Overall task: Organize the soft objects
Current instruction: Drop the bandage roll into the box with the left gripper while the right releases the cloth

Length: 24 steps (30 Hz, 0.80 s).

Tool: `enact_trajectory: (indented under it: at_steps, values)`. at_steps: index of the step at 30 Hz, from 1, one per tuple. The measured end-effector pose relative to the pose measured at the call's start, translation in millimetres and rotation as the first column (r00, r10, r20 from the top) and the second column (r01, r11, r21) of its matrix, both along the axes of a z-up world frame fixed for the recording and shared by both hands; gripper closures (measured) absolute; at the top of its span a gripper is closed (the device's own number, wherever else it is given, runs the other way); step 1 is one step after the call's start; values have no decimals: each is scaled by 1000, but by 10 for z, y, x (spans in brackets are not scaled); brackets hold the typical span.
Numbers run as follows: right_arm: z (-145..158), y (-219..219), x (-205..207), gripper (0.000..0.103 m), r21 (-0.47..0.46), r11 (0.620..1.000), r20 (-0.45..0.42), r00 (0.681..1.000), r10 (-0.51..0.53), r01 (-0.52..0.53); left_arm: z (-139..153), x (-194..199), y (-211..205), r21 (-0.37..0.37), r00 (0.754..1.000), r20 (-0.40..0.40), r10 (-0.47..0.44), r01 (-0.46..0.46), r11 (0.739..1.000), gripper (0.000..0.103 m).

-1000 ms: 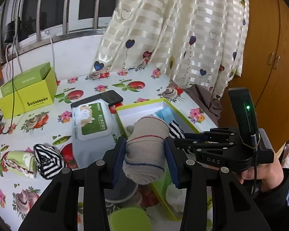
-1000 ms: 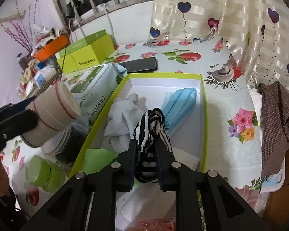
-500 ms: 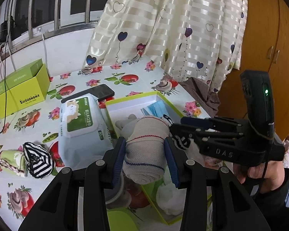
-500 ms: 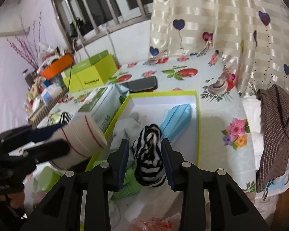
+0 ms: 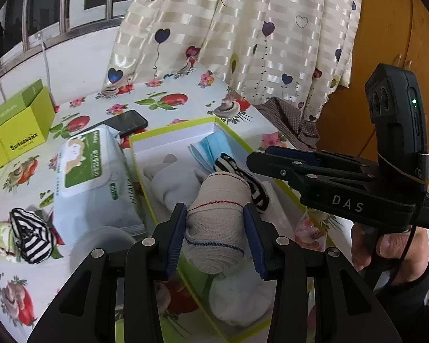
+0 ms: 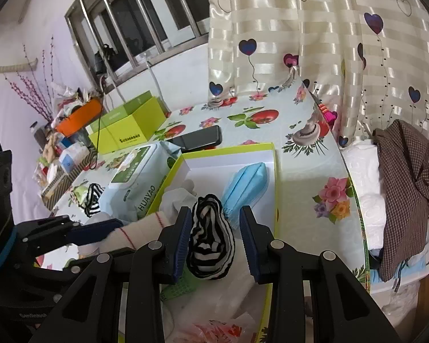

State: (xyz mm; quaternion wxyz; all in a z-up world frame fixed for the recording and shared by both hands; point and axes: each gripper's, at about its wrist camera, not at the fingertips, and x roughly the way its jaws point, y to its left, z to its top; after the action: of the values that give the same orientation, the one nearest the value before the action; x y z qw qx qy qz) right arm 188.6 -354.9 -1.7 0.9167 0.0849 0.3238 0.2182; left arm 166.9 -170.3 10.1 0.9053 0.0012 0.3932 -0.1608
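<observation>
The left gripper (image 5: 218, 235) stayed clamped on the rolled beige bandage (image 5: 218, 223), both blue pads pressed against its sides, just as a second before. What changed was where it hung: earlier the roll sat over the near left wall of the lime-edged box (image 5: 174, 127), and by this moment it had come in over the box's interior, above the white cloth (image 5: 174, 183) lying there.

The right gripper (image 6: 214, 235) had changed more. A second earlier its pads pinched the black-and-white striped sock (image 6: 211, 240) tightly; now its jaws stood apart, a gap showing between the right pad and the fabric, while the left pad was at most brushing it. The sock sat bunched between the fingers, inside the box, with the folded blue face mask (image 6: 246, 184) just behind it. The right-wrist view had also tilted upward, so more of the window bars and the heart-printed curtain (image 6: 314, 37) filled the frame than before.

Unmoved on the fruit-patterned tablecloth (image 5: 186, 97) were the wet-wipes pack (image 5: 91, 171) just beside the box's left wall, the black phone (image 5: 125, 121) behind it, the lime carton (image 5: 17, 125) and a second striped sock (image 5: 28, 235) near the left edge.
</observation>
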Motion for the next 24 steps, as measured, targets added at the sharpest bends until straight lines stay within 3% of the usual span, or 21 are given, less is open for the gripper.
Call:
enact_trajectory:
  at_steps: [12,24]
  values:
    - [-16,-28,-10,69,-4,1000,-1,1000,-13,13,-144,83,-64,-19,998,-59,-29,28,999,60]
    - [49,78,-270,70,-51,996,16,997,76,-75,49,-279,113,-59,1000,7,-19,19,998,60]
